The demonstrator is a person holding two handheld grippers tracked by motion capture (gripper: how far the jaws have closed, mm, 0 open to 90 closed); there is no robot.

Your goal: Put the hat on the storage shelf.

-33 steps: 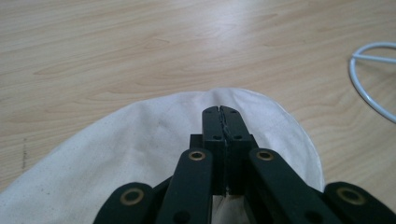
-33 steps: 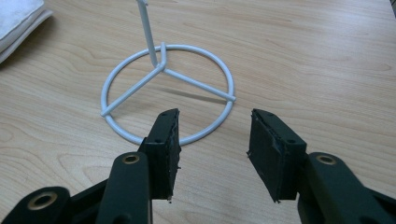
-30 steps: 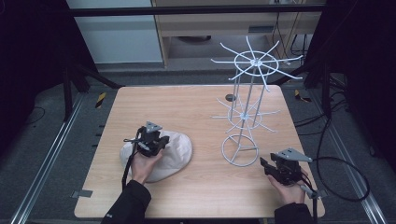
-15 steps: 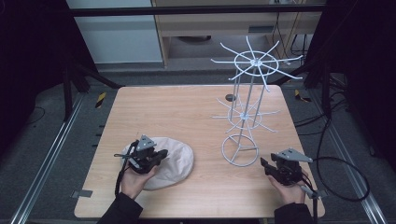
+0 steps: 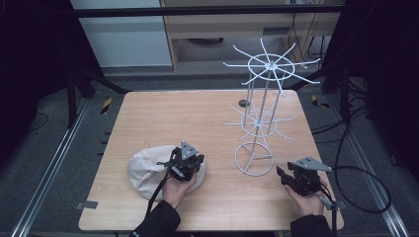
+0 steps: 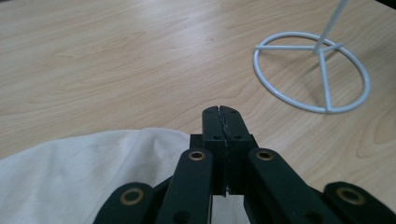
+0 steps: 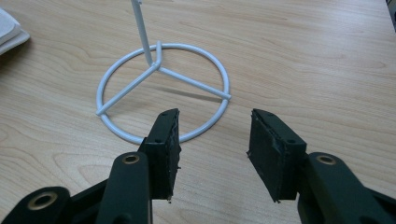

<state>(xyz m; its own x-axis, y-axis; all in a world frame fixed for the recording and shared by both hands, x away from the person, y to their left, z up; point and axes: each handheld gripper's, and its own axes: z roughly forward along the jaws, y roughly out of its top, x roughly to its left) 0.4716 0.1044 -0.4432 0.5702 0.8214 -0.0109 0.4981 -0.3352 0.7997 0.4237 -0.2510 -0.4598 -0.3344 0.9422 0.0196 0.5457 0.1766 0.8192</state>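
Observation:
A white wire rack (image 5: 262,94) with radiating arms stands on a ring base (image 5: 253,159) at the table's right. A crumpled white cloth (image 5: 146,170) lies front left. My left gripper (image 5: 190,165) rests over the cloth's right edge, its jaws shut flat together with nothing visible between them. In the left gripper view the shut gripper (image 6: 220,112) points toward the ring base (image 6: 312,70), with the cloth (image 6: 70,172) under and behind it. My right gripper (image 5: 282,174) sits front right, open and empty. In its own view that gripper (image 7: 212,140) stands just short of the ring base (image 7: 163,88).
The wooden table (image 5: 188,118) has a small dark round spot (image 5: 243,103) near the rack. Metal rails run along both sides of the table and cables trail at the right. A corner of the cloth (image 7: 9,28) shows in the right gripper view.
My left gripper has swung from the cloth's left side to its right edge. The cloth now lies flatter and spread further left. The right gripper has stayed put.

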